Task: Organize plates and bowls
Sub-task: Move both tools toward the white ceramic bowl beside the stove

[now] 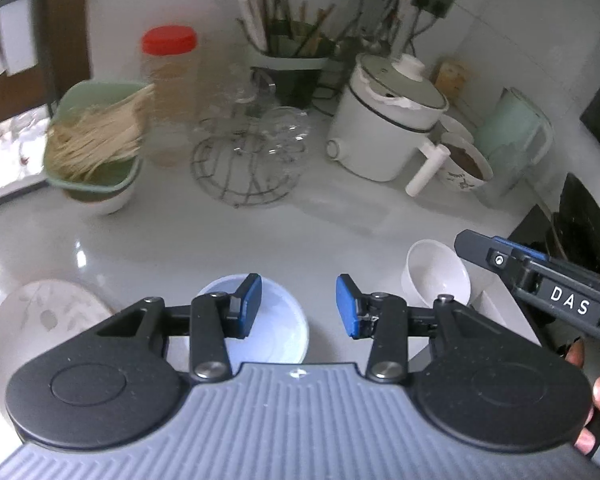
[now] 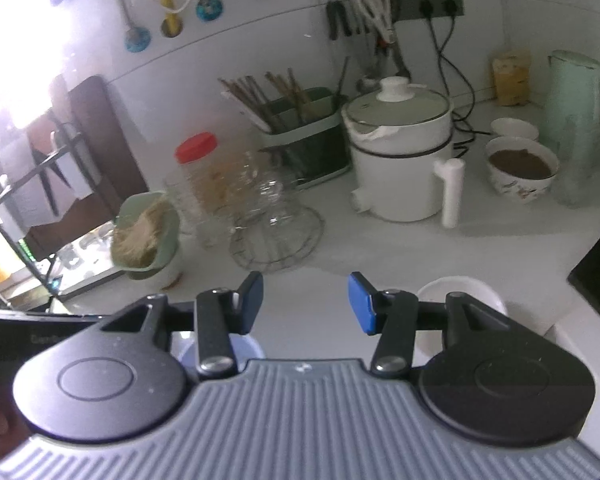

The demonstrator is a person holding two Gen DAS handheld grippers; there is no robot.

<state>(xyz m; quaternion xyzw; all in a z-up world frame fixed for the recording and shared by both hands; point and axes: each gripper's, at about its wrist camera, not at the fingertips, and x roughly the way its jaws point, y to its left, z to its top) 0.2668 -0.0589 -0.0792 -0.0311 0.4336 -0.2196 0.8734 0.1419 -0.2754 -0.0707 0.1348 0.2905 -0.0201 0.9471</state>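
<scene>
A pale blue bowl [image 1: 276, 328] was seen on the white worktop [image 1: 220, 240], under the left hand-held gripper [image 1: 298, 306], whose jaws were held partly open with nothing between them. A leaf-patterned plate [image 1: 40, 320] was found just beside it to the left, and a white bowl [image 1: 436, 276] to the right, close to the right hand-held gripper [image 2: 306, 304], likewise partly open and empty. The three pieces were laid singly, unstacked, so the organizing was judged barely begun, with every piece left to be gathered. Further back, an electric pot [image 1: 388, 120], a wire rack [image 1: 246, 160] with glassware and a chopstick holder [image 1: 296, 40] were noted
</scene>
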